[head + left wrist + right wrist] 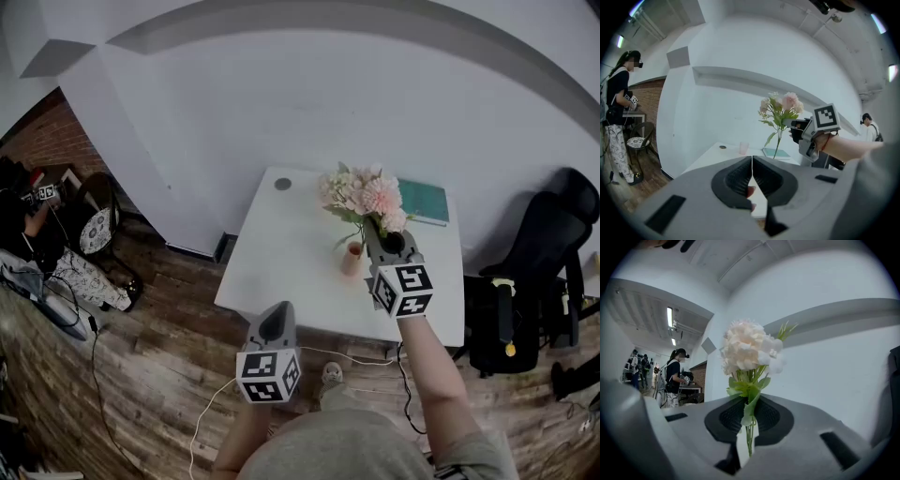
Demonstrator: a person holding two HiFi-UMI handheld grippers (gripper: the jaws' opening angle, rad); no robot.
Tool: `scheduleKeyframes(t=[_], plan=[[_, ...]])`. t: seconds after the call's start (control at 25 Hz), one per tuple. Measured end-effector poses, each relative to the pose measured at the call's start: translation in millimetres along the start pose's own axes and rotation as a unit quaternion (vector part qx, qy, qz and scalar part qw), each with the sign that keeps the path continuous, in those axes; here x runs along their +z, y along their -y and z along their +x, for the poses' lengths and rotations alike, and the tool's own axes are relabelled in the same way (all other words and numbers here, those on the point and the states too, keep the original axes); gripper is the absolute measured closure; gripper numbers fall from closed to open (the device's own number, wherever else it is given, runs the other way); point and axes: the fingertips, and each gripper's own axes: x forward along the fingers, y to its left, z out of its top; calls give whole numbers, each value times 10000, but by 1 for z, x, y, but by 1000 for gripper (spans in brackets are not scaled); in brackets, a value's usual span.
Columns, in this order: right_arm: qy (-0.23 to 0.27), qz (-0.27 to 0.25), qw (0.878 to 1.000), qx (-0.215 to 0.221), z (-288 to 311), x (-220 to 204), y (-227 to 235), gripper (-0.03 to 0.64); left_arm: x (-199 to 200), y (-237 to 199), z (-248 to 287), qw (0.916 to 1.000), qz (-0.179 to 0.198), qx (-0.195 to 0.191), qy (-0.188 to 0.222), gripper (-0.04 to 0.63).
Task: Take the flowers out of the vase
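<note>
Currently 2 tongs are in play. The right tongs are clamped on the green stems of 1 bunch of pale pink flowers, held upright above the white worktop; the right gripper view shows the stems pinched between both pads with the blooms standing above. The left tongs are closed on nothing, jaws pressed together, and hang off the worktop's near edge, over the wood floor.

1 vase, a small pink cup, stands on the worktop. In the head view the stems run down close to it. In the left gripper view the stem ends hang clear of it and off to its right, so the bunch is out of the vase.

Also on the worktop are 1 teal book at the far right and 1 small dark round thing at the far left. 1 black chair stands right of the worktop.
</note>
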Motion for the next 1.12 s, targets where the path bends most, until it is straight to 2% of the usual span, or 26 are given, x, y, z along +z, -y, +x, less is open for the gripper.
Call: scheduleKeyframes(t=[0.68, 1.12], plan=[[-107, 14, 9999, 62, -119, -13, -80, 591, -28, 14, -100, 9998, -28, -31, 194, 588], [-89, 118, 9996, 219, -187, -17, -116, 591, -44, 35, -143, 9998, 33, -32, 213, 588]])
